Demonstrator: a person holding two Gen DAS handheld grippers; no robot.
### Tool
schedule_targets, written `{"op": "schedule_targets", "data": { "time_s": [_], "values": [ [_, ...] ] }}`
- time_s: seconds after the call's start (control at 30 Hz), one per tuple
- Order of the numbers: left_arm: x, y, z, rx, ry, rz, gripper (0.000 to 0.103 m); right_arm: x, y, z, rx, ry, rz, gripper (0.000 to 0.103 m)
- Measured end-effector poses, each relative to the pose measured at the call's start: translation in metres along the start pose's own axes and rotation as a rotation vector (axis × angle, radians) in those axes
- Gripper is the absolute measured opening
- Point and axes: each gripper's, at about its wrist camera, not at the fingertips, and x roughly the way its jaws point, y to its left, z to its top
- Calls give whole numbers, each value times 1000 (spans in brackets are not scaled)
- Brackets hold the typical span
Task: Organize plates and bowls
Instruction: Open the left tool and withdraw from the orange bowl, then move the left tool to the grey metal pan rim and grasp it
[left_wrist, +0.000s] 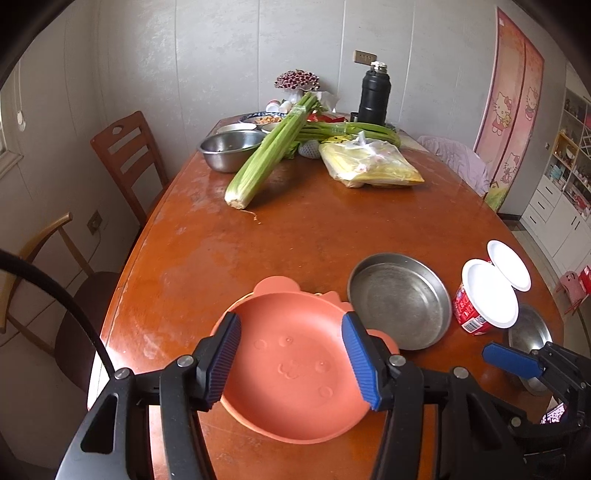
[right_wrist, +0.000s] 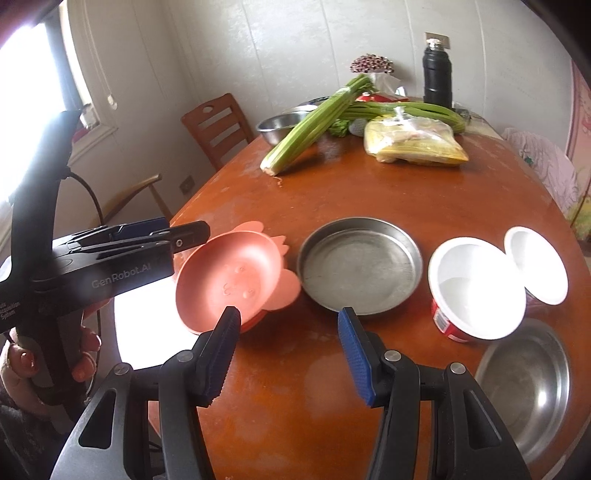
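Scene: You stand over a brown wooden table (right_wrist: 369, 192), a gripper in each hand, sorting dishes at its near end.
Left gripper (left_wrist: 291, 362): Your jaws stand apart above the pink plate (left_wrist: 295, 354); the pads frame it but press on nothing.
Right gripper (right_wrist: 288, 354): Your jaws hold open over bare tabletop, nothing between them.
Pink plate: In the right wrist view it lies at 10 o'clock from your right gripper, tilted, and seems to rest on something orange beneath; what that is I cannot tell.
Steel plate (right_wrist: 360, 266): It sits flat at 12 o'clock from your right gripper, just beside the pink plate, empty.
Steel bowl (right_wrist: 524, 384): It waits at 3 o'clock near the table edge, apart from the other dishes.
Paper tub (right_wrist: 476, 291): A red tub with its white lid flapped open stands between the steel plate and the steel bowl.
Far end: Celery (right_wrist: 314, 122), a yellow bag (right_wrist: 413, 144) and a black flask (right_wrist: 437, 75) crowd 12 o'clock.
Progress: 1 stack looks begun at the pink plate. By my reading, the steel plate and steel bowl are still unsorted, so most of your work is left.
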Motion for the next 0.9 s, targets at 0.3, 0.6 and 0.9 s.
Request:
{"op": "schedule_targets", "data": {
  "time_s": [0.3,0.6,0.9],
  "values": [
    [10,-39,11,72,17,-6,56,-6,-36,-4,74,11,2,57],
    [39,-71,18,161,95,-17,59,-2,-55,-7,133,24,1,57],
    [68,-79,26,226,143,-16,61,20,-67,-4,216,63,-16,57]
  ]
}}
